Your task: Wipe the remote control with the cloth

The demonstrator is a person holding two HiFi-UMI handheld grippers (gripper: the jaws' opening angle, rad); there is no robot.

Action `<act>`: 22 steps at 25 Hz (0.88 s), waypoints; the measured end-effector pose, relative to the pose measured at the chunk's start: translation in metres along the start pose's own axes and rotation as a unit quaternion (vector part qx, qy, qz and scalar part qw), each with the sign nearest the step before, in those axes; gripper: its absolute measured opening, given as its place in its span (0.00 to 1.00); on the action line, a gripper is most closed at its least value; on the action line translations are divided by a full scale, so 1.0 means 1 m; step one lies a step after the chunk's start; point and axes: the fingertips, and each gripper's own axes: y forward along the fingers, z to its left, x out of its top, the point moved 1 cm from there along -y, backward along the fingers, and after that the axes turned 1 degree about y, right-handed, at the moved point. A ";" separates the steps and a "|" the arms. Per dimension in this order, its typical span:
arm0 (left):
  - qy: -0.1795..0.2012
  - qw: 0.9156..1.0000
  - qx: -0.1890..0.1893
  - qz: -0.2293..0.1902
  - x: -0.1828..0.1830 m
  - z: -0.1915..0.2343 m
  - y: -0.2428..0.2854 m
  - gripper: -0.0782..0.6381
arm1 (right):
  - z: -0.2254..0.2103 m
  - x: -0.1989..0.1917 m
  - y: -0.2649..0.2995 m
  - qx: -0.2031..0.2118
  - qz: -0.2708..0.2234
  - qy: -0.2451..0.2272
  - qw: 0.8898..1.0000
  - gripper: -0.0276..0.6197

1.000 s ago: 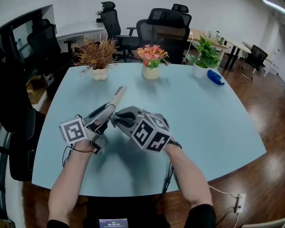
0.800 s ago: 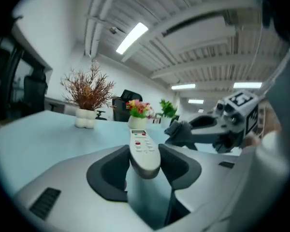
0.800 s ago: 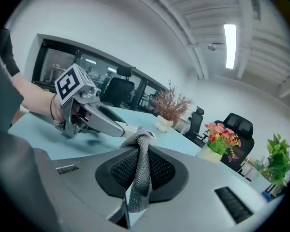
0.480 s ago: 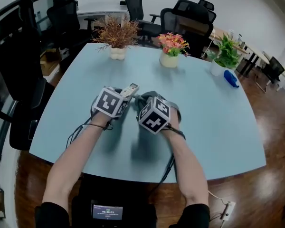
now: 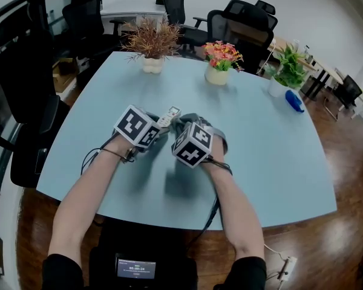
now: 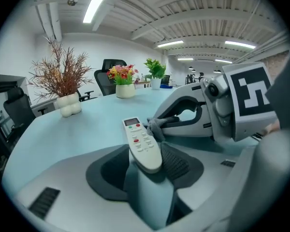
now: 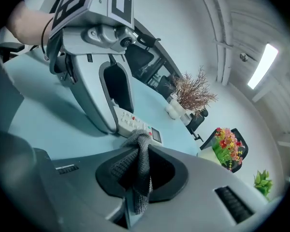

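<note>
1. Left gripper view showed the left gripper [image 6: 144,166] with its fingers [image 6: 183,163] opening. The white remote control [image 6: 141,141] lay between them. The dark pads looked to be touching the sides of its near end.
2. The remote control pointed away from the left gripper, buttons up. Its little screen was at the far end.
3. In the right gripper view, the fingers [image 7: 118,166] of the right gripper [image 7: 137,170] were closed tight on the grey cloth [image 7: 141,149]. The cloth stuck out in a bunched-up strip.
4. The tip of the cloth touched the remote control near its screen end, on the side.
5. The two grippers came at each other from the sides, so their front ends were just beside each other.
6. In the head view, both grippers were low over the near part of the pale blue table [image 5: 260,150]. I could not tell if the remote control touched the table.
7. Each gripper had a cube with black and white squares. An arm reached in behind each one.
8. Far across the table stood three pots, well apart from the grippers. One held a dry brown plant [image 5: 151,41], one held pink and orange flowers [image 5: 221,56], and one held a green plant [image 5: 287,68].
9. A small blue thing [image 5: 294,100] lay near the green plant. I could not tell what it was.
10. Black office chairs [image 5: 242,20] stood behind the table.
</note>
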 end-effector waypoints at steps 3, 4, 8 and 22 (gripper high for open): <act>0.002 1.000 -0.002 -0.004 0.000 -0.002 -0.001 0.41 | -0.003 0.006 0.004 -0.025 -0.002 -0.018 1.000 0.08; 0.001 1.000 -0.002 -0.005 0.000 -0.002 0.000 0.41 | -0.004 0.006 0.005 -0.031 0.000 -0.022 0.999 0.08; 0.006 1.000 -0.015 -0.006 -0.001 -0.006 -0.003 0.48 | -0.007 0.011 0.008 -0.048 0.000 -0.037 0.998 0.08; 0.021 0.999 -0.041 -0.013 0.002 -0.001 -0.002 0.52 | -0.007 0.012 0.012 -0.042 0.005 -0.040 0.998 0.08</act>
